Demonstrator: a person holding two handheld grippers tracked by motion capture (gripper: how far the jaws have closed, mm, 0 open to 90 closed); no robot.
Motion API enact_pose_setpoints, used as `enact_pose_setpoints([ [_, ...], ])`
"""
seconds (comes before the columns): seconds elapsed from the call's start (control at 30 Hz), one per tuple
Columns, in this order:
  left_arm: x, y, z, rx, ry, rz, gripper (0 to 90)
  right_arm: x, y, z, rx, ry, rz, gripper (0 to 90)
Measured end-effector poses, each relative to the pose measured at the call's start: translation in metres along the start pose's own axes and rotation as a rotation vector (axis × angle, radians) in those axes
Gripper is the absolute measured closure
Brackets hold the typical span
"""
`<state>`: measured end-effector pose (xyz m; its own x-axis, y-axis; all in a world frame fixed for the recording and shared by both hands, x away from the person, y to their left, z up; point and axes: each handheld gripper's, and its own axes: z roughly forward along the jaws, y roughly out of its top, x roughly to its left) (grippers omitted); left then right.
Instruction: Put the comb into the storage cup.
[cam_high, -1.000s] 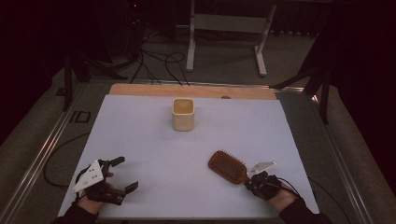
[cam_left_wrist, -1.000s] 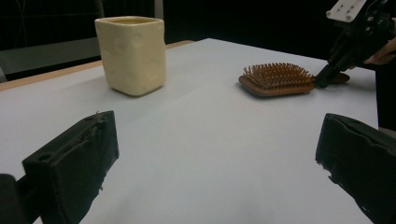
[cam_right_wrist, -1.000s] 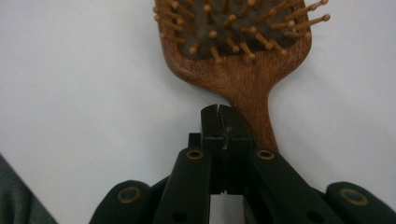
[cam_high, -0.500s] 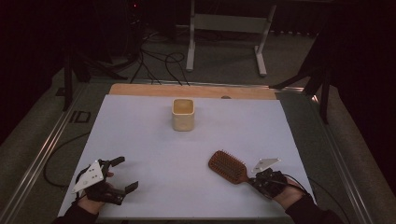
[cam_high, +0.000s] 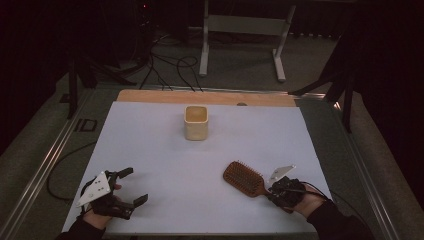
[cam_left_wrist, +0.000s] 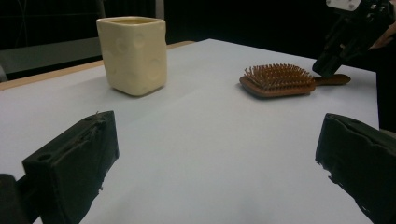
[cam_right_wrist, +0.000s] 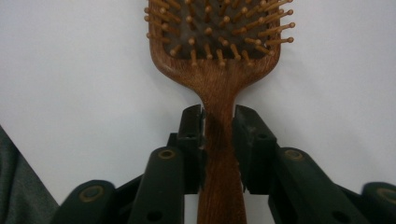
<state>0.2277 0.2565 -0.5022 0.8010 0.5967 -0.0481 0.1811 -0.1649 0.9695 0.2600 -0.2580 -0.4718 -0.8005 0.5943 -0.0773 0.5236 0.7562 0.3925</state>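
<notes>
A brown wooden paddle hairbrush (cam_high: 244, 177) lies bristles up on the white table sheet, right of centre. My right gripper (cam_high: 274, 189) is at its handle. In the right gripper view the handle (cam_right_wrist: 218, 154) runs between the two black jaws of the right gripper (cam_right_wrist: 218, 116), which have just been opening and stand close on either side of it, slightly apart from the wood. A cream square cup (cam_high: 196, 122) stands upright toward the far middle. My left gripper (cam_high: 136, 185) rests near the front left, wide open with nothing between its jaws.
The white sheet (cam_high: 150, 140) covers the table, with a wooden strip (cam_high: 200, 96) along the far edge. From the left gripper view the cup (cam_left_wrist: 133, 53), the brush (cam_left_wrist: 280, 79) and the other gripper (cam_left_wrist: 348, 39) lie ahead. Cables and a stand sit on the floor beyond.
My right hand has shifted slightly to the right along the brush handle. The brush, the cup and my left gripper have stayed where they were.
</notes>
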Motion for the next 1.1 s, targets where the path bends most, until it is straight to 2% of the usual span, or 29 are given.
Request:
enact_pose_setpoints([
  [0.3,0.000,0.000,0.000,0.003,-0.001,0.002,0.1,-0.006,0.005,0.004,0.032,0.015,-0.017,55.4],
  [0.5,0.000,0.000,0.000,0.004,-0.003,0.003,0.1,-0.011,0.009,0.007,0.067,0.043,-0.028,38.1],
  [0.6,0.000,0.000,0.000,0.005,-0.003,0.002,0.1,-0.014,0.011,0.009,0.080,0.067,-0.010,26.8],
  [0.73,0.000,0.000,0.000,0.005,-0.004,0.002,0.1,-0.015,0.014,0.010,0.087,0.082,-0.030,14.7],
  [0.9,0.000,0.000,0.000,0.005,-0.005,-0.002,0.1,-0.015,0.018,0.012,0.099,0.088,-0.025,14.5],
  [0.97,0.000,0.000,0.000,0.006,-0.004,-0.002,0.1,-0.015,0.020,0.012,0.107,0.084,-0.032,18.3],
  [1.0,0.000,0.000,0.000,0.005,-0.005,-0.003,0.1,-0.016,0.021,0.013,0.114,0.089,-0.050,20.4],
  [1.1,0.000,0.000,0.000,0.005,-0.005,-0.003,0.1,-0.015,0.023,0.016,0.135,0.090,-0.046,25.7],
])
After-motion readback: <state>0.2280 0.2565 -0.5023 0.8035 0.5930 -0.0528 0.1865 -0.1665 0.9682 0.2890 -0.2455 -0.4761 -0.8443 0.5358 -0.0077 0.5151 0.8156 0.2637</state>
